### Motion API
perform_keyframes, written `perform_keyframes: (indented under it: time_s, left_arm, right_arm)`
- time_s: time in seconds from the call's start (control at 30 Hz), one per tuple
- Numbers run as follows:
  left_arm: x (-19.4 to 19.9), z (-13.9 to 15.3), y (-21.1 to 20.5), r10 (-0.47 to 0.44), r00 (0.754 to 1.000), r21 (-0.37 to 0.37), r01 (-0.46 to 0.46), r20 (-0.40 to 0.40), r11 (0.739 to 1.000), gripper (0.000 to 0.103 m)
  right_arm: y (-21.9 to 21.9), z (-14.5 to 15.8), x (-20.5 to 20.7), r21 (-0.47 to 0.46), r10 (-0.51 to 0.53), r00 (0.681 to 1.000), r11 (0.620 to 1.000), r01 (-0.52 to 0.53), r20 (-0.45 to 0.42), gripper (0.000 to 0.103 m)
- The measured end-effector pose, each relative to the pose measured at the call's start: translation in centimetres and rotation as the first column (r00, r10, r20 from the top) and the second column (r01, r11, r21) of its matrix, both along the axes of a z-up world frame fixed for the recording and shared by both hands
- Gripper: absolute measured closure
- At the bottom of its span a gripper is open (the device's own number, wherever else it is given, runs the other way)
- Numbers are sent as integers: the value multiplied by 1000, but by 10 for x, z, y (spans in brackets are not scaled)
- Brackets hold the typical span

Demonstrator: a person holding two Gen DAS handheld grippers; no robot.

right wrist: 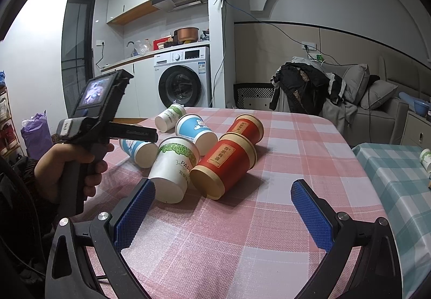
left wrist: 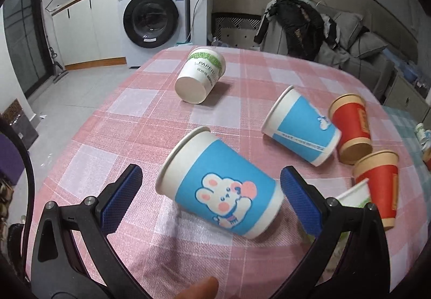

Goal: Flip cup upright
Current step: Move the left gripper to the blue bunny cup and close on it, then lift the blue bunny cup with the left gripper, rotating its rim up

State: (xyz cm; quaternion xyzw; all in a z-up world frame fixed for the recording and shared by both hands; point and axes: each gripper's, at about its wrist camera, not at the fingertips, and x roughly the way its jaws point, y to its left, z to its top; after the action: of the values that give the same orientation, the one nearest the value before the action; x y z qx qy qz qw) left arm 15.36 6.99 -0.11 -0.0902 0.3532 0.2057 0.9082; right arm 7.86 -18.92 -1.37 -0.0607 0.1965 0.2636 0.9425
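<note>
Several paper cups lie on their sides on the pink checked tablecloth (left wrist: 113,121). A blue cup with a rabbit picture (left wrist: 221,186) lies between the open fingers of my left gripper (left wrist: 212,191), not touched. Beyond it lie another blue cup (left wrist: 301,129), two red cups (left wrist: 353,129) (left wrist: 379,186) and a white and green cup (left wrist: 202,75). My right gripper (right wrist: 223,210) is open and empty above the cloth, just short of a white and green cup (right wrist: 175,169) and a red cup (right wrist: 226,167). The left gripper's body (right wrist: 89,121) shows in the right wrist view, over the rabbit cup (right wrist: 137,149).
A washing machine (left wrist: 153,19) and counter stand beyond the table's far edge. A sofa with clothes (left wrist: 309,24) is at the back right. A second table with a teal checked cloth (right wrist: 398,180) stands close on the right, with a cup (right wrist: 425,159) on it.
</note>
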Motion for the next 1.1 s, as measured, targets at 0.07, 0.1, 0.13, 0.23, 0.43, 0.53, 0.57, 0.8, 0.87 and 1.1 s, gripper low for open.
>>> perform_keyframes:
  time_s: [0.07, 0.1, 0.13, 0.23, 0.43, 0.53, 0.57, 0.8, 0.87, 1.1]
  left_arm:
    - [6, -3, 3, 10, 1000, -4, -10, -22, 1000, 1]
    - [7, -4, 5, 15, 999, -3, -16, -31, 1000, 1]
    - [8, -5, 7, 19, 999, -9, -20, -37, 1000, 1]
    - [2, -5, 10, 6, 999, -10, -6, -32, 1000, 1]
    - [-6, -10, 13, -33, 996, -19, 32, -82, 999, 1]
    - [-8, -16, 17, -40, 995, -54, 35, -96, 998, 1]
    - [-9, -18, 18, -41, 994, -64, 34, -105, 997, 1]
    - [-18, -32, 18, -80, 990, -70, 73, -114, 995, 1]
    - [-15, -35, 18, -90, 989, -65, 83, -116, 994, 1]
    - [-31, -9, 12, -112, 993, -24, 111, -42, 994, 1]
  right_arm:
    - [0, 0, 0, -1, -1, 1000, 1000, 1, -1, 0]
    - [0, 0, 0, -1, -1, 1000, 1000, 1, -2, 0]
    - [0, 0, 0, -1, 0, 1000, 1000, 0, -3, 0]
    - [0, 0, 1, 0, -2, 1000, 1000, 2, -7, 0]
    - [0, 0, 3, -6, -11, 1000, 1000, 11, -11, 0]
    - [1, 0, 4, -10, -11, 1000, 1000, 11, -10, 0]
    - [1, 0, 4, -9, -11, 1000, 1000, 11, -10, 0]
    - [1, 0, 5, -9, -12, 1000, 1000, 12, -11, 0]
    - [1, 0, 5, -9, -10, 1000, 1000, 10, -10, 0]
    - [1, 0, 5, -10, -6, 1000, 1000, 6, -9, 0]
